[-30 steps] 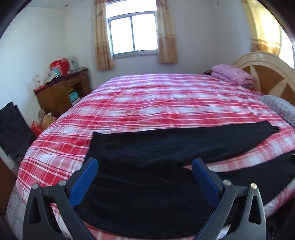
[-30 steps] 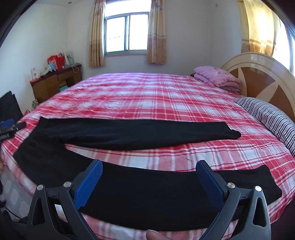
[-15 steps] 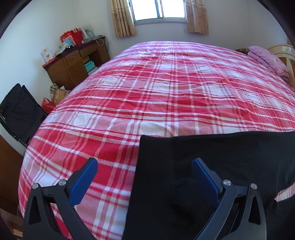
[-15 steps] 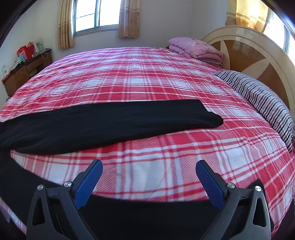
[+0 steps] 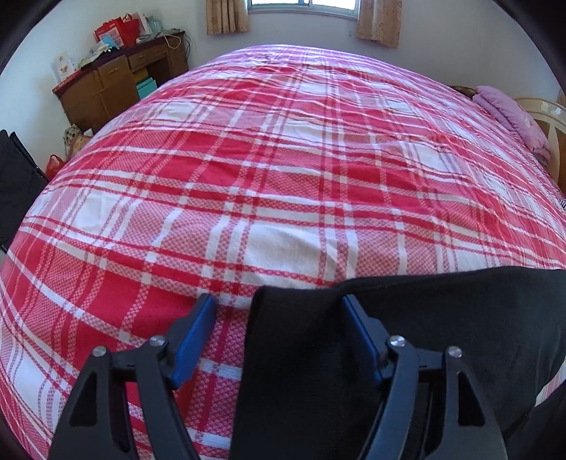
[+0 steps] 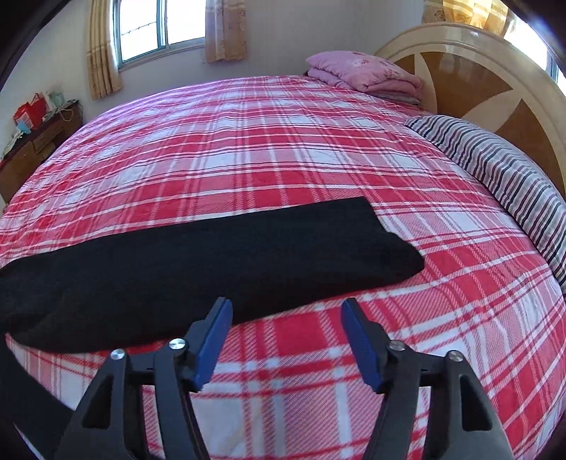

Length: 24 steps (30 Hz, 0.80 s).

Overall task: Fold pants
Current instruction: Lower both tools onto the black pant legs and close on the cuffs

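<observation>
We have one pair of black pants (image 5: 406, 336) spread flat on the red-and-white plaid bed (image 5: 283, 177), its two legs running lengthwise across the bed toward the headboard (image 6: 477, 88), so the long axis lies crosswise to the way both tools point. In the left wrist view the waist end sits right at the left gripper (image 5: 279, 311): the upper corner of the waistband lies between its jaws, the right blue pad at the cloth and the left pad over bare bedspread just beside the waist edge. Those jaws are closing around that corner but, as far as we can see, the pads are not yet pressing on it. In the right wrist view the far pant leg (image 6: 212, 254) lies just ahead of the right gripper (image 6: 286, 315), its cuff end pointing right, and the left pad reaches its near hem while the gap itself shows only bedspread. These jaws are closing too, with nothing between them. A dark strip at the lower left of that view we take for the near leg, though we cannot tell for sure. So we judge the left hand nearer to a hold, at the waist, and the right still short of the leg it faces. Counting outward: one pair of pants, two legs, two grippers, one striped pillow (image 6: 495, 166), one folded pink quilt (image 6: 364, 70), one wooden desk (image 5: 116, 85), one window (image 6: 159, 28).
</observation>
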Available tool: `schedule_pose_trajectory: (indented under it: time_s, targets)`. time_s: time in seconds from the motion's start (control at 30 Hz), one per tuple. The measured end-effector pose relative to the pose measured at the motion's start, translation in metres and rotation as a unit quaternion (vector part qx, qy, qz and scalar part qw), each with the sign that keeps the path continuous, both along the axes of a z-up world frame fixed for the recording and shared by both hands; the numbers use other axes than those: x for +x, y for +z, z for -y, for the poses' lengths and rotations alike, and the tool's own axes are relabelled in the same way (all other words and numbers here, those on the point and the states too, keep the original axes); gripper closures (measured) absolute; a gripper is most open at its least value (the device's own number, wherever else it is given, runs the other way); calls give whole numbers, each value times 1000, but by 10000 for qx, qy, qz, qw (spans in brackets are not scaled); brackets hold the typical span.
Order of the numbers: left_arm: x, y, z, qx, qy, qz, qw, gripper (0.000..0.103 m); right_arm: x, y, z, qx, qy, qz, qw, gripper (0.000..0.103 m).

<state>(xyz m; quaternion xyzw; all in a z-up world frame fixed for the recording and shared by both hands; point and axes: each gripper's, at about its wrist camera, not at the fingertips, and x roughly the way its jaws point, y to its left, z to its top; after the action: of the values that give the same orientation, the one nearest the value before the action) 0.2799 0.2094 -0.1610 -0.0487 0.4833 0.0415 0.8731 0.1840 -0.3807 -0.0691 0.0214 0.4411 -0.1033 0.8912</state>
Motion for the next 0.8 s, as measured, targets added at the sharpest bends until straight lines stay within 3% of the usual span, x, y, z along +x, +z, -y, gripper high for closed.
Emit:
schedule_pose_trajectory:
  time_s: [0.13,0.27,0.37,0.43,0.5,0.63,0.8]
  targets:
    - [3,0,-8,-315,-57,-163,9994,28,18,5,24,-9,-219,-15,9998,41]
    - [8,7,-5,-297,-34,-260,9992,28,34,7,53,128,-535,-27,9985,41]
    - [9,10,-2,-154,-103,-165,9997,41,47,4,74,150,-668,-87,9976,41]
    - [6,12,-3,-380,-205,-42,9991,60,58,1,87,231,-694,-111,9973,41]
    - [4,13,-4,-534,-203,19,9984,61,69,-1,97,306,-687,-148,9971,41]
    - [6,9,-1,-401,-268,28,9988,61,97,-9,111,217,-665,-305,9971,41]
    - [7,9,0,-392,-341,57,9986,61,124,-31,121,528,-604,-636,9947,41]
